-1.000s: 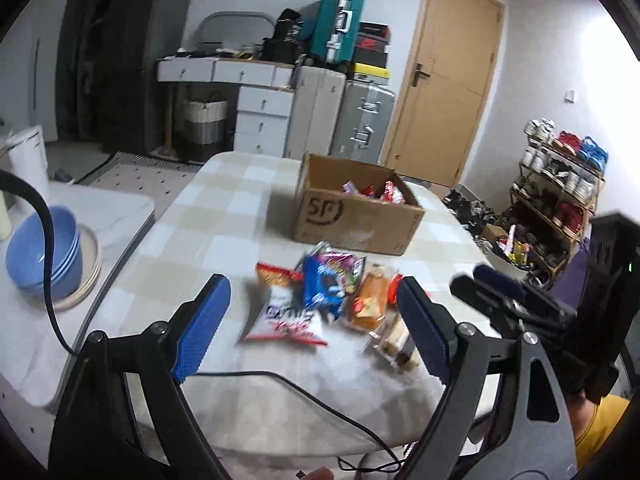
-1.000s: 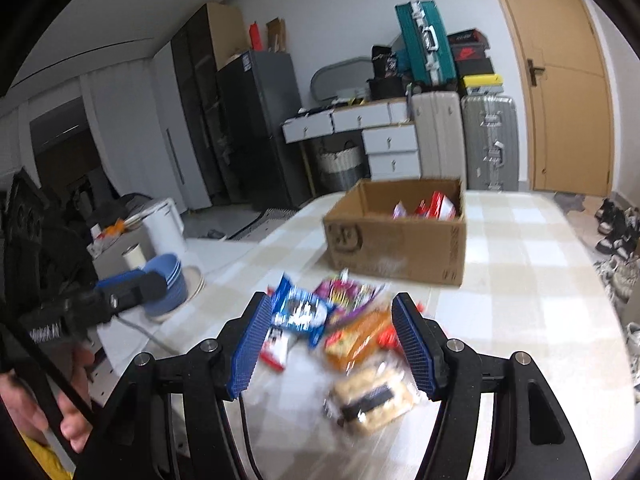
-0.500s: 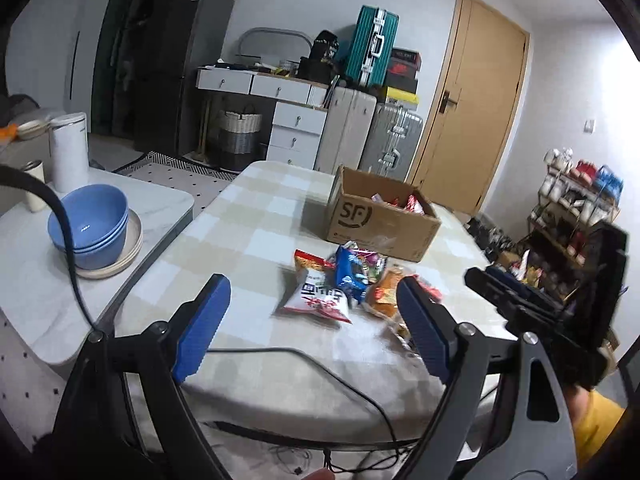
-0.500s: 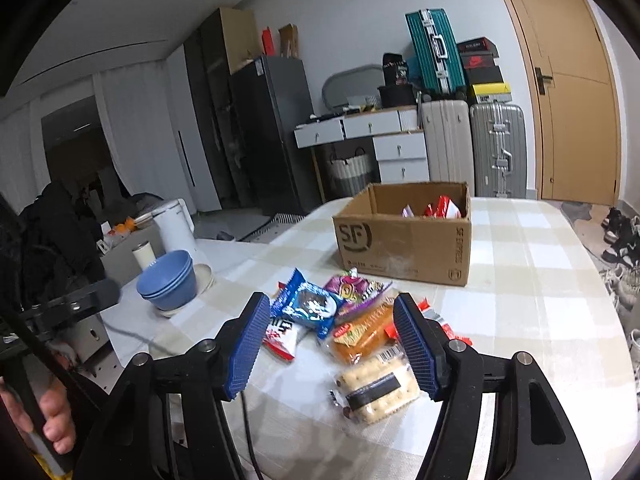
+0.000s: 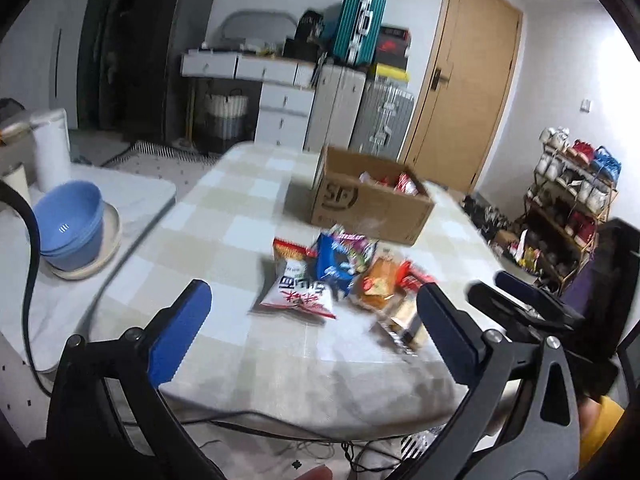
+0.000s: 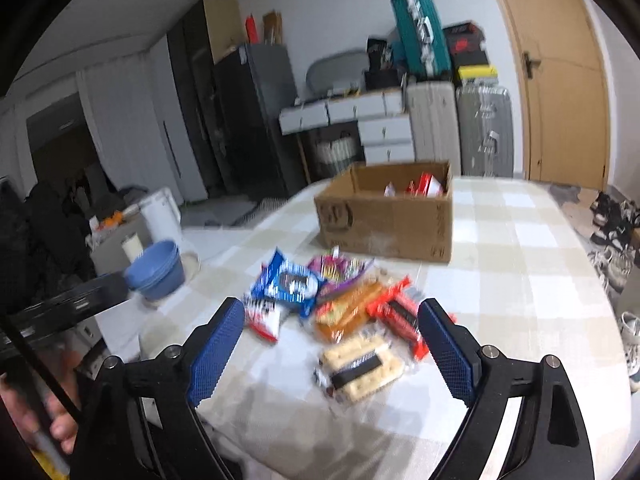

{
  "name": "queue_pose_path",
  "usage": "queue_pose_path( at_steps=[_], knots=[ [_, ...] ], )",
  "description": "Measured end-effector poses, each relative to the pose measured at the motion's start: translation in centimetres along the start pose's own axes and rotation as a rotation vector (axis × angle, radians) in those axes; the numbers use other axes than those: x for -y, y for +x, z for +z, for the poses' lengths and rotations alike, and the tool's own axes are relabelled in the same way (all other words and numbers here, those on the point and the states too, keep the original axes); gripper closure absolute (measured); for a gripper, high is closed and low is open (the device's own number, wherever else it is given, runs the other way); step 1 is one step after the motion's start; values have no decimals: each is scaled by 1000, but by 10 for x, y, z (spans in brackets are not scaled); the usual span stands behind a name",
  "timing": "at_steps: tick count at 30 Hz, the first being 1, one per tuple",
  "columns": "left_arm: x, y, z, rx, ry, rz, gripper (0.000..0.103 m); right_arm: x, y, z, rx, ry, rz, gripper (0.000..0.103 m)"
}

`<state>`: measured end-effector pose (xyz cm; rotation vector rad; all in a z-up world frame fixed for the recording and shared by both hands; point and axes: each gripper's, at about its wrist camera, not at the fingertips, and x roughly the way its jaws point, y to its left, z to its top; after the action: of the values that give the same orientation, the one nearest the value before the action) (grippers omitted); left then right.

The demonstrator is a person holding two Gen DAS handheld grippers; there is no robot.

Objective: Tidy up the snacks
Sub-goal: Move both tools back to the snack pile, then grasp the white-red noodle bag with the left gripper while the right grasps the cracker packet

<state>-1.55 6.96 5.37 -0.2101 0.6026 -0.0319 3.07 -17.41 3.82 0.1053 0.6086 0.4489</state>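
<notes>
Left wrist view: both grippers' fingers [image 5: 180,336] are opening (nothing between them) above the snack pile [image 5: 340,276].

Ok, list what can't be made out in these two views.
- Cardboard box contents: both views, its walls hide all but a few red wrappers.
- Snack pile labels: motion blur in both views.
- Cracker pack: left wrist view, partly behind the left gripper finger.
- Shoe rack: small, far.

White walls [image 5: 552,80], wooden door [image 5: 460,80] upper right, silver suitcases [image 5: 360,116] beside white drawers [image 5: 280,104] at centre, dark fridge [image 6: 256,120] left of them, shoe rack [image 5: 572,192] far right, checked tablecloth [image 5: 224,216] in the foreground.
</notes>
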Motion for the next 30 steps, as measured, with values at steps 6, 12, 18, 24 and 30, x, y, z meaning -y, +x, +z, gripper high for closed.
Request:
queue_pose_path(
  at_steps=[6,12,18,24,30],
  knots=[
    [-30,67,-9,-121,-72,20,1,4,31,-17,-150,5,-10,13],
    [-46,111,-12,-209,-115,55,1,18,53,-27,-215,67,-24,13],
    [-40,131,0,-232,-42,60,1,26,64,-29,-244,119,-9,13],
    [-31,163,6,-305,-11,38,1,25,64,-29,-240,115,-15,13],
    [-14,194,7,-354,79,39,1,26,66,-29,-247,119,-22,13]
  ],
)
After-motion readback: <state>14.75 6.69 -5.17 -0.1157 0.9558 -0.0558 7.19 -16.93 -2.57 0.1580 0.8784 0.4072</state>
